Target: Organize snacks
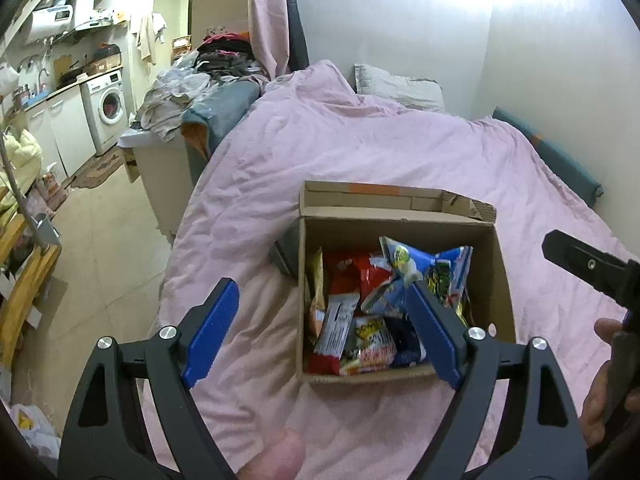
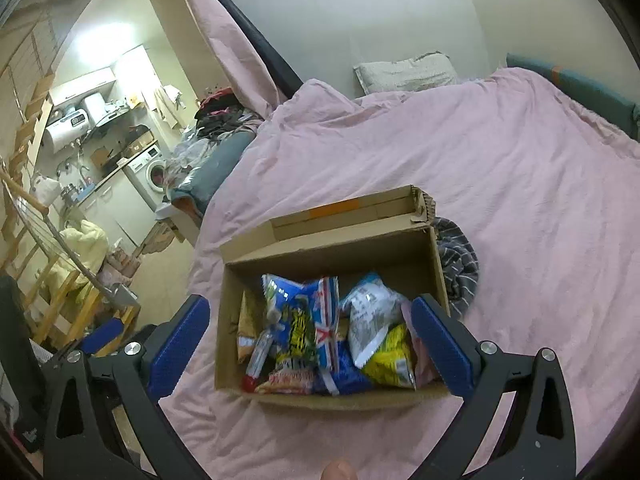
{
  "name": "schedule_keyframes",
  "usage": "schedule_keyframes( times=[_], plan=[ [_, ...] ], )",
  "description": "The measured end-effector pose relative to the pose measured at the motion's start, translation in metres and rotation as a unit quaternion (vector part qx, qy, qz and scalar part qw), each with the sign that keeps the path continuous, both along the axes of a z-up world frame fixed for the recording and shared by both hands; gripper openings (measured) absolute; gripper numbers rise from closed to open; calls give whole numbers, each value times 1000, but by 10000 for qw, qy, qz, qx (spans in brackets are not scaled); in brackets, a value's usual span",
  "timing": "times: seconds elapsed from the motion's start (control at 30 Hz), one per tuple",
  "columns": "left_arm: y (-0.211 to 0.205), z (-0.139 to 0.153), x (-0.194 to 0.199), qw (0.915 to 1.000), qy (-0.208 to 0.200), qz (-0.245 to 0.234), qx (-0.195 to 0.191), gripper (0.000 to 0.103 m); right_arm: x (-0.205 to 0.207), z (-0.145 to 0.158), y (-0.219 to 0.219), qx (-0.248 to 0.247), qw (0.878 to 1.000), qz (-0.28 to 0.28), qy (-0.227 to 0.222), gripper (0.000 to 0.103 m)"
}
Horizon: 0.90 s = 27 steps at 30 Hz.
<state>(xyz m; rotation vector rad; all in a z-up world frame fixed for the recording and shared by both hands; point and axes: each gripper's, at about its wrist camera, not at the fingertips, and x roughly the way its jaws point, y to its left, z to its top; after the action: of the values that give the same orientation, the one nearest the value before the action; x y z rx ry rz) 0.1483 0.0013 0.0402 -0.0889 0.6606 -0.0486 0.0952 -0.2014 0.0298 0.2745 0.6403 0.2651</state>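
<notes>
Here, scene: a cardboard box point(image 1: 496, 280) of snacks sits on a bed under a pink duvet point(image 1: 360, 152), near the bed's edge by the floor.
Left tool point(image 1: 324, 300): blue pads spread wide with nothing between them; it hangs over the box's near left corner, one pad over the duvet, the other over the packets.
Right tool point(image 2: 310, 316): blue pads at their widest and empty; they straddle the box from above, one outside its left wall, the other over its right side.
Box flaps: the far flap point(image 2: 340, 212) stands open, with a strip of orange tape on it.
Snacks, left view: a blue and white bag point(image 1: 404, 276) lies on top, a red bag point(image 1: 356, 272) behind it, a silver wrapped bar point(image 1: 336, 324) leaning at the front left.
Snacks, right view: a white and grey bag point(image 2: 372, 316) rests against a yellow bag point(image 2: 390, 356) on the right side; a blue bag with a flag print point(image 2: 304, 320) fills the middle.
Beside the box: a dark striped cloth point(image 2: 460, 264) lies just beside its right wall.
Far end of bed: a pale pillow point(image 1: 400, 88) rests against the wall.
Background: a washing machine point(image 1: 106, 110) stands across the room.
Hand: a hand point(image 1: 608, 384) shows at the right edge of the left view, with the other tool's black frame.
</notes>
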Motion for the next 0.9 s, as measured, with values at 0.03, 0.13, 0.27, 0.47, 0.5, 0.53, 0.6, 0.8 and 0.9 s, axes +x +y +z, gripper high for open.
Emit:
schedule_keyframes(
  times=[0.03,0.13,0.27,0.47,0.5,0.53,0.6,0.8,0.9],
  plan=[
    [1,1,-4,10000,-5,7,15,83,-7,1,1,-32,10000,-6,-25,103],
    [5,2,-21,9999,-68,43,115,83,-28,3,0,-120,9999,-47,-85,103],
    [11,1,-42,9998,-143,99,140,83,-56,-2,-1,-261,9995,-123,-115,103],
    [12,-9,-73,9996,-182,30,206,83,-85,-20,-3,-436,9984,-323,-147,103],
    [11,-13,-77,9996,-168,18,225,84,-89,-22,-3,-428,9983,-361,-140,103],
    [10,-16,-80,9996,-170,9,241,84,-92,-25,-4,-399,9983,-393,-148,103],
    [7,-21,-85,9993,-192,3,313,84,-97,-31,-4,-405,9979,-451,-227,103],
    [7,-33,-89,9992,-238,121,295,84,-91,-50,3,-647,9971,-399,-88,103],
    [6,-37,-88,9993,-198,107,301,85,-92,-53,8,-803,9958,-406,-161,103]
  ],
)
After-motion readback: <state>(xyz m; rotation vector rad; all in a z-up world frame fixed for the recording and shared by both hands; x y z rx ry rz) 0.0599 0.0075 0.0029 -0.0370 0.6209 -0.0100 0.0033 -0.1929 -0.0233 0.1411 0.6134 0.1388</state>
